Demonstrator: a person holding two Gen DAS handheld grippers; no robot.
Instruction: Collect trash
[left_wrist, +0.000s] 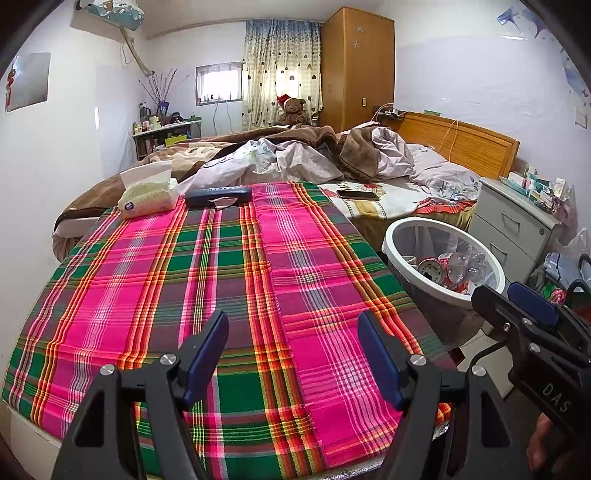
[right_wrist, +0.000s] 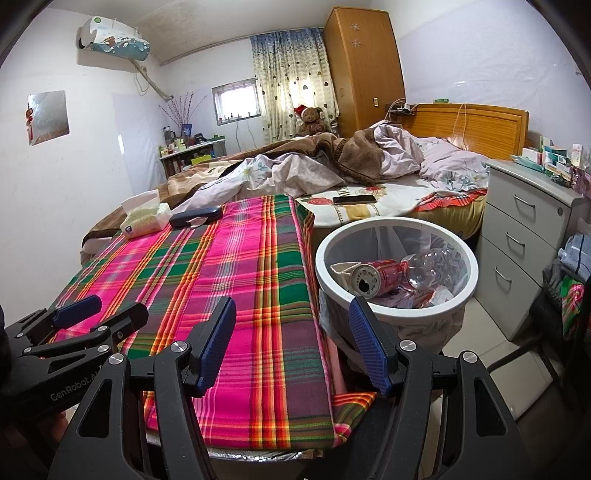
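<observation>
At the far left corner of the pink-and-green plaid-covered table (left_wrist: 155, 295), a crumpled white paper scrap (left_wrist: 221, 202) was seen against a dark blue oblong case (left_wrist: 218, 195), beside a tissue pack (left_wrist: 147, 199). The left gripper (left_wrist: 291, 354) and right gripper (right_wrist: 291, 343) were both held released and empty. It was judged that the scrap should be pinched alone, then carried right to the white round waste bin (right_wrist: 469, 254) off the table's right edge.

A round white-rimmed waste bin (right_wrist: 397, 299) with mesh-like grey walls and a thin plastic liner stands on the tiled floor, just beside the right-hand edge of the plaid-covered table (right_wrist: 236, 266). Inside it a red aluminium drink can (right_wrist: 376, 276) lies on its side, its opened top facing the near rim. Touching the can, a crushed clear plastic bottle (right_wrist: 430, 266) lies on its side toward the far wall. Under them sit crumpled scraps of paper and wrappers (right_wrist: 424, 297). By the table's far edge a small crumpled white paper scrap (left_wrist: 221, 202) leans against a dark case.
</observation>
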